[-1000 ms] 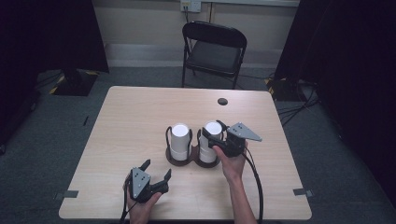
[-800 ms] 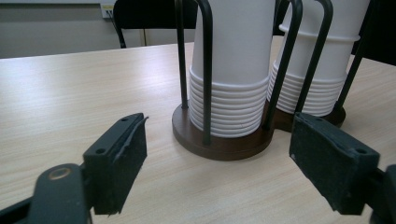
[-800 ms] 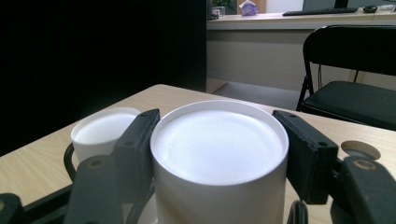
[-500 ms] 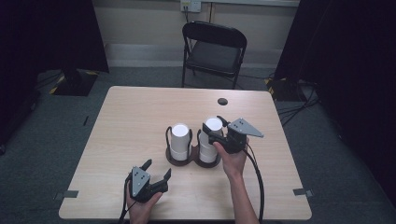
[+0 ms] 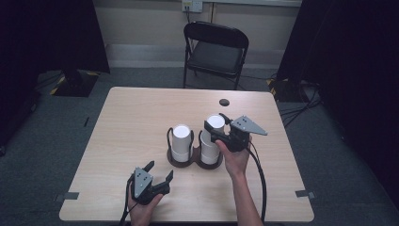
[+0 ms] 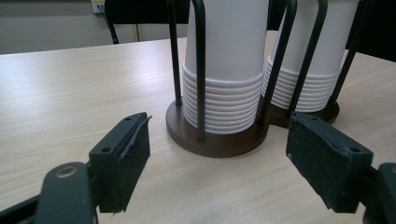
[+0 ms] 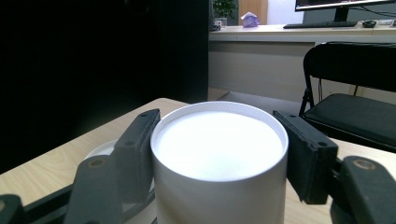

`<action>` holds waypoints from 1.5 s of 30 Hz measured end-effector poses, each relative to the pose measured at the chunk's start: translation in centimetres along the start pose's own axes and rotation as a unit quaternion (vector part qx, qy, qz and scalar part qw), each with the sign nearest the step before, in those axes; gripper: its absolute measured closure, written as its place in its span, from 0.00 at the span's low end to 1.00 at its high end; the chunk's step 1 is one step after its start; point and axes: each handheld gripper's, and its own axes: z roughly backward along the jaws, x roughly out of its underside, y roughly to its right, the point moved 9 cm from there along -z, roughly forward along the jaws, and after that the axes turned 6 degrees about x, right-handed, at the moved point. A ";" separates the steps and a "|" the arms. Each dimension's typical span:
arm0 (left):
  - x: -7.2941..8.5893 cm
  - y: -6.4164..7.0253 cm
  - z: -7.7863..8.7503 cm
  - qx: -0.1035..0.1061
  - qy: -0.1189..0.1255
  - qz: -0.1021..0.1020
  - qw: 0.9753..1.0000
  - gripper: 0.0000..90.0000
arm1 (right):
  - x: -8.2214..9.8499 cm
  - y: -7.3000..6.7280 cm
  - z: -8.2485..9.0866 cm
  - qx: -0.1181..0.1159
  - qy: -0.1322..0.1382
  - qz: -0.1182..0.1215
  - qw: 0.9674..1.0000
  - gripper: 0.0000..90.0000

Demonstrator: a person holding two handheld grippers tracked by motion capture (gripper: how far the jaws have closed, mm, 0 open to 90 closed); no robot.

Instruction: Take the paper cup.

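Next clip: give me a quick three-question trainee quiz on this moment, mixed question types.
1. True or false: the left tool is closed around the wooden cup holder.
2. Which stack do the right tool's jaws sit on either side of? A) left cup stack B) right cup stack C) neither
3. What small dark thing lies on the table near its far edge?

Key: 1 false, it is open and short of the holder. 2 B. 3 a small round dark object, too small to identify.
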 end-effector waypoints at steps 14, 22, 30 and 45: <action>0.0 0.0 0.0 0.004 -0.002 0.001 1.000 0.25 | -1.4 -0.2 0.0 -0.006 0.012 0.001 1.000 0.39; 0.0 -0.1 0.1 0.000 0.004 0.005 1.000 0.25 | -1.9 0.0 0.2 -0.004 0.016 -0.009 1.000 0.39; -0.1 -0.2 0.2 -0.006 0.007 0.010 1.000 0.25 | -2.9 0.5 0.7 0.001 0.029 -0.020 0.999 0.39; 0.0 -0.6 0.1 -0.005 0.004 0.031 1.000 0.28 | -3.6 0.6 2.6 -0.006 0.035 -0.036 0.999 0.39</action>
